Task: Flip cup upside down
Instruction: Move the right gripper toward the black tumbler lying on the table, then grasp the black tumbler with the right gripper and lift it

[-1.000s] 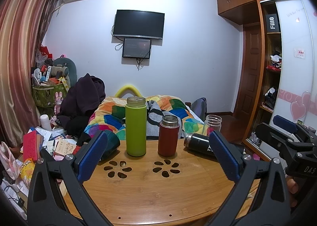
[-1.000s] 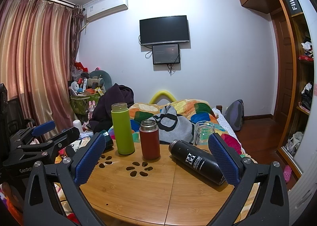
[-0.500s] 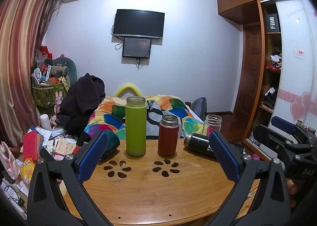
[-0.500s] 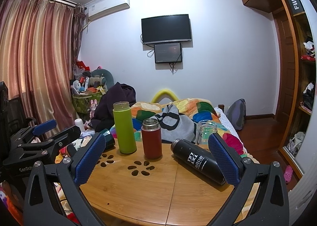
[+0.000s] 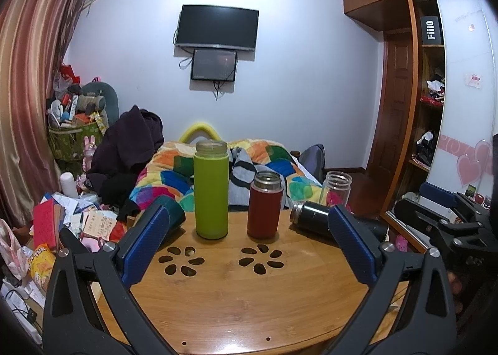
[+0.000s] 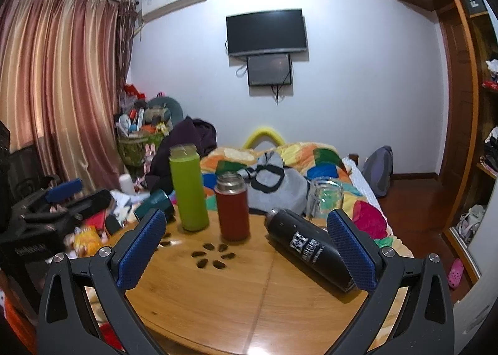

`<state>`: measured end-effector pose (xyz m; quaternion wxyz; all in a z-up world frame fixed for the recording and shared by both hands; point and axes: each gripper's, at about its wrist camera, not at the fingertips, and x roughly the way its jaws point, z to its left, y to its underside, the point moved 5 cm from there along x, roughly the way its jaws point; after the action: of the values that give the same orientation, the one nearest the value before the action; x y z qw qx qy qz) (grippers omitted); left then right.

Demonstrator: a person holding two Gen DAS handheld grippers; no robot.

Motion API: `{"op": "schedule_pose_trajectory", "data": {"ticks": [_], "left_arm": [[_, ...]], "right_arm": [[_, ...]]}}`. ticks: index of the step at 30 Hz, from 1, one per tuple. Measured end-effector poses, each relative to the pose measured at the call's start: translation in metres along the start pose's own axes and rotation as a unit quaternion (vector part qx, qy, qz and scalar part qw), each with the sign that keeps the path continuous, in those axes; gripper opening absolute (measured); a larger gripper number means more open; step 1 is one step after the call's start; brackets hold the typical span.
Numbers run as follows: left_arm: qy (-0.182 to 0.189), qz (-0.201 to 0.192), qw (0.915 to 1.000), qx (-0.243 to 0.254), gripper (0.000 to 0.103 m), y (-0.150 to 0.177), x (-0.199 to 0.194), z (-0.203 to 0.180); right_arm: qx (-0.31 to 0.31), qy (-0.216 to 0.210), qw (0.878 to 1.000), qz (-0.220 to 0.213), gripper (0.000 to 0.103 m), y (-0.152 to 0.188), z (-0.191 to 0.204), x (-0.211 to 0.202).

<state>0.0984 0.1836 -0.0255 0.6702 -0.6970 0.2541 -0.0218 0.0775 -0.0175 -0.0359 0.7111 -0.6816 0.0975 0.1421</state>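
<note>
Left wrist view: left gripper [image 5: 249, 246] spread wide, holding nothing, over the table [image 5: 249, 302]. Green cup [image 5: 211, 190] and red cup [image 5: 265, 206] stand upright, well ahead. To flip one, I'd close squarely on mid-body, lift clear, then rotate.

Right wrist view: right gripper [image 6: 247, 249] equally wide and empty. Only here the black flask [image 6: 308, 247] shows fully, lying beside the right finger.
</note>
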Motion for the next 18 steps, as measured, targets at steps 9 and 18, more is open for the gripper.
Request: {"op": "schedule_pose_trajectory", "data": {"ticks": [9, 18], "left_arm": [[0.011, 0.059, 0.9981, -0.014, 0.103, 0.016, 0.033, 0.003], [0.017, 0.109, 0.9938, -0.013, 0.103, 0.034, 0.059, -0.003]], "right_arm": [[-0.040, 0.012, 0.986, 0.159, 0.103, 0.031, -0.085, 0.084], [-0.038, -0.026, 0.959, 0.281, 0.099, 0.080, -0.139, 0.138]]}}
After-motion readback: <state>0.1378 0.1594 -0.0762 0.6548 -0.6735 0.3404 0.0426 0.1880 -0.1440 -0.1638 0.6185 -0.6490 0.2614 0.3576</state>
